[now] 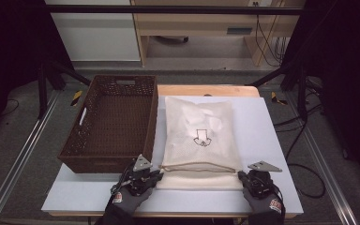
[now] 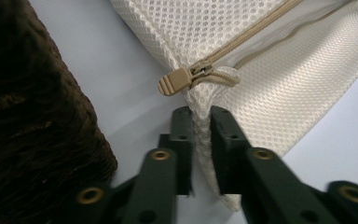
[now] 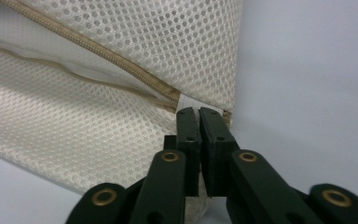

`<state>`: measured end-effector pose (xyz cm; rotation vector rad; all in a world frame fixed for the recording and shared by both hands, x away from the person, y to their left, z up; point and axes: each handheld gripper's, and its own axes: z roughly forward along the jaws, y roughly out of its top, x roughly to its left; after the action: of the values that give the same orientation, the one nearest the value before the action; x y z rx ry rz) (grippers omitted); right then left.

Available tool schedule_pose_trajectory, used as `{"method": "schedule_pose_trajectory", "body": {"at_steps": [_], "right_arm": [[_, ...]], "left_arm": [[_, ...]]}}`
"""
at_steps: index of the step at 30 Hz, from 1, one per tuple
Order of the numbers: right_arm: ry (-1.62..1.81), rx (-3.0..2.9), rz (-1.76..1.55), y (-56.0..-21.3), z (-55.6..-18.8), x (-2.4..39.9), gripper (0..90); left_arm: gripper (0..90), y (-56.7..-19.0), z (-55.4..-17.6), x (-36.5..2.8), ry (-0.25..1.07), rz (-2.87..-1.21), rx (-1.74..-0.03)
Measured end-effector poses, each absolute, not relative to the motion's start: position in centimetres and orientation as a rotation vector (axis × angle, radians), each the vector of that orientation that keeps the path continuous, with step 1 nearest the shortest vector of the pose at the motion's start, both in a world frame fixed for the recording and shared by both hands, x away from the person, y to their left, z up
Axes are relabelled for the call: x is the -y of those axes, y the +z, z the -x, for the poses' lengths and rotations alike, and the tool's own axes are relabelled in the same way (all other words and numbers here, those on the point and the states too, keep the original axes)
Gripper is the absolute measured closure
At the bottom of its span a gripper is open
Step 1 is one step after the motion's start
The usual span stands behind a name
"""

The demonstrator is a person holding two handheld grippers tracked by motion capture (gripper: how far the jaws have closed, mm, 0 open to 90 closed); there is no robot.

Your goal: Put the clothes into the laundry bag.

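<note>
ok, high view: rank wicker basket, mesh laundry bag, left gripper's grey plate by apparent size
1. wicker basket
2. mesh laundry bag, fairly close to the basket, and the basket lies partly farther back
3. left gripper's grey plate, far smaller

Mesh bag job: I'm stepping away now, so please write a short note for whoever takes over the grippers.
Left gripper: shut on the mesh bag at its near left corner, just below the zipper pull.
Right gripper: shut on the bag's near right corner, at the zipper's end.
The bag lies flat on the white board, zipper open along the near edge. The brown basket stands empty to its left.
Done: both corners gripped.
Left: probably lifting the bag, perhaps into the basket.
</note>
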<state>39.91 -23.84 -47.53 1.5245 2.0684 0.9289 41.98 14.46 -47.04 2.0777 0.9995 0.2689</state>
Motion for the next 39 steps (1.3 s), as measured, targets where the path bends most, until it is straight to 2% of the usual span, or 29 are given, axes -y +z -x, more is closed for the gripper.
{"method": "schedule_pose_trajectory", "body": {"at_steps": [3,5,10,16,23,25,28,34,39], "right_arm": [[0.987,-2.068,-1.502,-47.3,-39.8,23.9,73.6],[1.027,-2.025,-1.485,-46.8,-39.7,24.2,66.4],[1.044,-1.930,-1.531,-46.4,-40.0,25.5,60.8],[1.056,-1.989,-1.587,-48.1,-41.3,25.7,62.8],[1.077,-2.032,-1.632,-48.3,-41.4,25.6,79.2],[1.066,-2.025,-1.639,-48.1,-41.3,25.5,82.7],[1.066,-2.016,-1.631,-47.7,-40.9,25.8,83.2],[1.028,-2.021,-1.608,-47.7,-40.6,25.7,79.8],[1.051,-1.979,-1.511,-47.0,-40.3,25.1,62.0]], "left_arm": [[65.0,-46.9,-41.8,-14.7,0.273,-2.059,-0.992],[63.2,-46.9,-41.5,-14.8,0.272,-2.062,-0.982],[62.9,-47.1,-41.0,-14.9,0.292,-2.079,-0.963],[65.6,-47.8,-41.1,-14.5,0.292,-2.096,-0.942],[81.6,-48.1,-41.2,-14.3,0.283,-2.113,-0.945],[83.3,-48.0,-41.1,-14.3,0.283,-2.108,-0.952],[83.6,-47.7,-40.8,-14.3,0.291,-2.104,-0.947],[80.1,-47.6,-40.6,-14.3,0.315,-2.099,-0.940],[70.5,-47.6,-40.7,-14.5,0.326,-2.081,-0.935]]}}
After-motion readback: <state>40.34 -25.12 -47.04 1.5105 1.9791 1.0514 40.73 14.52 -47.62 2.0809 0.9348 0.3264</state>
